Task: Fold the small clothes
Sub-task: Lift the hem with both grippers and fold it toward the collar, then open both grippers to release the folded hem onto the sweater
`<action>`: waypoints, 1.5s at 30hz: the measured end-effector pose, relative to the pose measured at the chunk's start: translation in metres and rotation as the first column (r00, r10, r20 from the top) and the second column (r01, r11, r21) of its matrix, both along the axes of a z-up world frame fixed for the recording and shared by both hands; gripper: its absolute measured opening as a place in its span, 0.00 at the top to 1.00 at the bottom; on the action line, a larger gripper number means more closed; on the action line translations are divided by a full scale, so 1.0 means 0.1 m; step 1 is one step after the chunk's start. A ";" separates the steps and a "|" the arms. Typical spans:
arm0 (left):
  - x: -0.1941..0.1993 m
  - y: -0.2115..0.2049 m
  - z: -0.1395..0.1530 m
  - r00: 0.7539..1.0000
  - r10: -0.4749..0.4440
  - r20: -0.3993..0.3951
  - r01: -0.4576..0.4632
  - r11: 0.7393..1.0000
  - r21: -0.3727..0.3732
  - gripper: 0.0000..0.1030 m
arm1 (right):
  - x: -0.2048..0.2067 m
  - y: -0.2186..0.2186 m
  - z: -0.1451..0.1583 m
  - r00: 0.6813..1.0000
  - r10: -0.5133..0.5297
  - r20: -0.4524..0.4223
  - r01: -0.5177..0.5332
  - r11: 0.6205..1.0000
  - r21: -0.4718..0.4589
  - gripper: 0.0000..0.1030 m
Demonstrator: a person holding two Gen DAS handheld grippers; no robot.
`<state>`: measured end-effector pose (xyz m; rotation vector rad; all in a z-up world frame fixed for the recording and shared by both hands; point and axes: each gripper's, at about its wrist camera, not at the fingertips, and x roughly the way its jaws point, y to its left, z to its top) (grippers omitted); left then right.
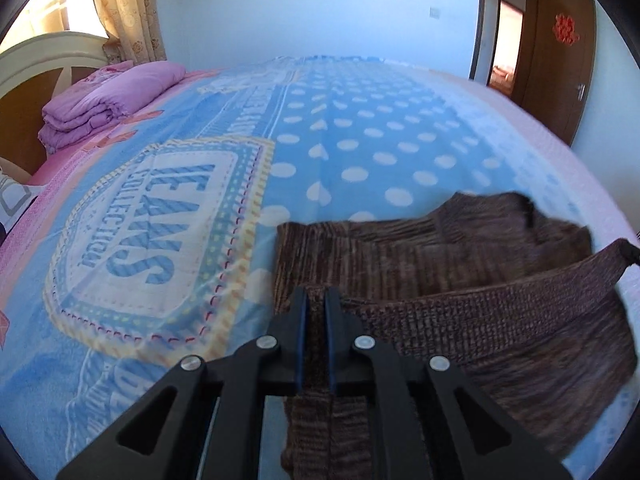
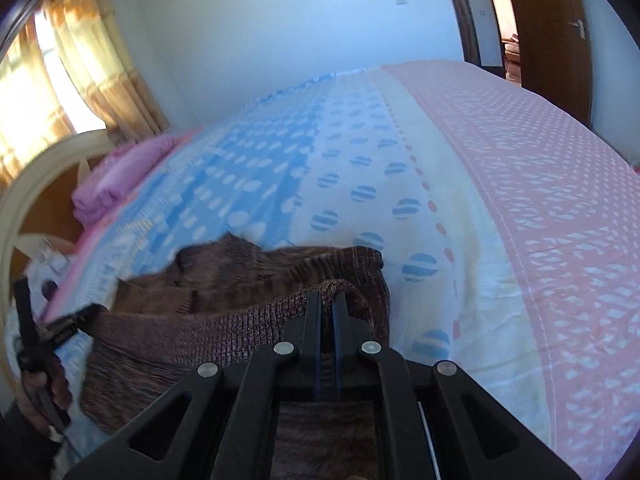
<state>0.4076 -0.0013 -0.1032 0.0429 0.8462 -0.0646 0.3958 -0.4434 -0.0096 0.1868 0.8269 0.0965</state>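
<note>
Black left tongs (image 1: 316,300) and right tongs (image 2: 328,304) are squeezed tight on a brown knit sweater (image 1: 460,276), which is held up by its edge over the spotted blue bedspread (image 1: 360,132).

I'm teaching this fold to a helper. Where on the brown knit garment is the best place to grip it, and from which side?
Grip the brown knit garment at the two ends of its ribbed edge band, coming from the near side, as the left gripper and right gripper do; the band spans taut between them.
</note>
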 end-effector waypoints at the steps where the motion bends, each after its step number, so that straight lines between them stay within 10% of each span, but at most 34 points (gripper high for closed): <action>1: 0.02 -0.01 -0.05 1.000 0.003 -0.008 -0.002 1.000 0.023 0.85 | 0.04 0.02 -0.05 1.000 0.001 -0.007 -0.001 1.000 -0.025 0.95; 3: 0.02 -0.01 -0.09 1.000 0.011 -0.016 -0.010 0.999 0.054 0.78 | 0.09 0.03 -0.14 1.000 0.007 -0.022 -0.008 0.997 -0.072 0.92; 7: -0.26 0.01 0.00 0.999 -0.016 0.047 0.009 0.990 0.139 0.28 | -0.04 0.10 -0.11 0.998 0.055 -0.034 -0.060 0.986 -0.158 0.27; 15: -0.40 -0.40 -0.21 0.984 -0.159 0.079 0.107 0.887 0.448 0.07 | 0.05 0.37 -0.32 0.989 0.103 -0.104 -0.139 0.888 -0.438 0.27; 29: 0.55 0.23 -0.02 0.989 0.132 0.072 -0.150 0.923 0.354 0.08 | 0.75 0.31 -0.06 1.000 -0.012 -0.024 0.001 0.913 -0.407 0.27; 34: -0.03 0.12 0.12 0.997 -0.029 0.077 0.005 0.956 0.293 0.00 | 0.26 0.54 -0.02 0.994 0.099 -0.044 -0.108 0.904 -0.415 0.27; 39: -0.30 -0.37 -0.31 0.981 -0.195 -0.012 0.180 0.877 0.445 0.00 | 0.08 1.04 -0.28 0.962 0.237 -0.137 -0.273 0.803 -0.530 0.27; 45: 0.27 -0.40 -0.13 0.989 -0.047 0.142 -0.034 0.853 0.521 0.00 | 0.62 1.25 -0.33 0.977 0.181 -0.109 -0.209 0.758 -0.618 0.27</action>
